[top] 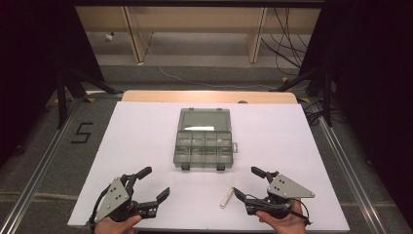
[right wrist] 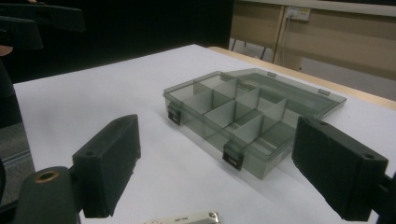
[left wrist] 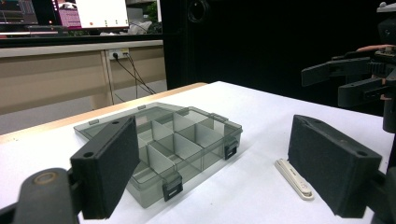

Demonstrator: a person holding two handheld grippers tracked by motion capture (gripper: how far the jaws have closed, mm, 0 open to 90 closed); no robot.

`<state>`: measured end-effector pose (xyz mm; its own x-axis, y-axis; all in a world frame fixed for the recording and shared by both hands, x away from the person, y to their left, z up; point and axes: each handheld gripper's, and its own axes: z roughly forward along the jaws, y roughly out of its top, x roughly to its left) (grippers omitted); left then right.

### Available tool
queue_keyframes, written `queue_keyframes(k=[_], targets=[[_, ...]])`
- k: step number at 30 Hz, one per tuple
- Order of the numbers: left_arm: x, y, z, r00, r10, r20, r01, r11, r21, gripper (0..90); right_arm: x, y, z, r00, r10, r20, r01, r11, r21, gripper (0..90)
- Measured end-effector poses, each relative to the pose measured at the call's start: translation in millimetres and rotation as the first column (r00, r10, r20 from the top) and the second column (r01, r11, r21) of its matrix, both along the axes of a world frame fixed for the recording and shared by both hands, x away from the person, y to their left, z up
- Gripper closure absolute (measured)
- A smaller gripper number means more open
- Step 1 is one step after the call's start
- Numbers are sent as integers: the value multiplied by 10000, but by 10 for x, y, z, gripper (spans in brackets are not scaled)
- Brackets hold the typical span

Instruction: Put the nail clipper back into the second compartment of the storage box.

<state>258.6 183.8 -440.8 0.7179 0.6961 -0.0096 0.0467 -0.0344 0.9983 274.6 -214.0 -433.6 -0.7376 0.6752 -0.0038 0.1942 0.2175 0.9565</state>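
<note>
A translucent grey compartment box lies open in the middle of the white sheet, its lid flat behind it and its compartments bare. A small white stick-shaped item lies near the front edge. My left gripper stands open at the front left with nothing between its jaws. My right gripper is open too, just right of the white item. In the left gripper view the box and the white item lie ahead of the open left gripper. Ahead of the open right gripper is the box.
A white sheet covers the wooden table. Black stands and cables are on the floor around it. The right gripper shows at the right of the left gripper view, and the left gripper at the upper left of the right gripper view.
</note>
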Motion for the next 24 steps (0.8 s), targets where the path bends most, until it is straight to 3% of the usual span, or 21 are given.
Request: queue_keyframes(k=[1, 2, 7, 11, 13, 15, 18, 19, 24], targets=[[0, 0, 0, 10000, -2, 3, 2, 10000, 1, 159, 6, 5, -7, 10000, 93, -22, -93, 9999, 68, 173], [2, -2, 1, 10000, -2, 26, 2, 10000, -12, 159, 18, -4, -5, 9996, 14, 288, -10, 9999, -129, 188], [-2, -6, 0, 10000, -13, -4, 13, 10000, -28, 160, 21, 14, -15, 9996, 194, 217, -191, 9997, -160, 216], [-4, -6, 0, 10000, -19, -16, 19, 10000, -2, 160, 18, 17, -18, 9991, 377, 173, -365, 9971, -665, 297], [-4, -7, -1, 10000, -20, -29, 20, 10000, -5, 160, 21, 20, -26, 9981, 615, 96, -605, 9946, -849, 392], [-1, -3, 0, 10000, -20, -17, 20, 10000, 39, 159, 23, 23, -41, 9962, 843, -196, -862, 9871, -1347, 440], [9, -9, -4, 9999, -67, 79, 68, 10000, -32, 160, 26, 46, -62, 9937, 1097, -222, -1119, 9770, -1816, 556], [9, -9, -4, 9999, -67, 79, 68, 10000, -32, 160, 26, 46, -62, 9937, 1097, -222, -1119, 9770, -1816, 556], [11, -12, -6, 9999, -107, 87, 107, 9999, -95, 160, 10, 67, -85, 9834, 1660, -731, -1797, 9460, -2698, 816]])
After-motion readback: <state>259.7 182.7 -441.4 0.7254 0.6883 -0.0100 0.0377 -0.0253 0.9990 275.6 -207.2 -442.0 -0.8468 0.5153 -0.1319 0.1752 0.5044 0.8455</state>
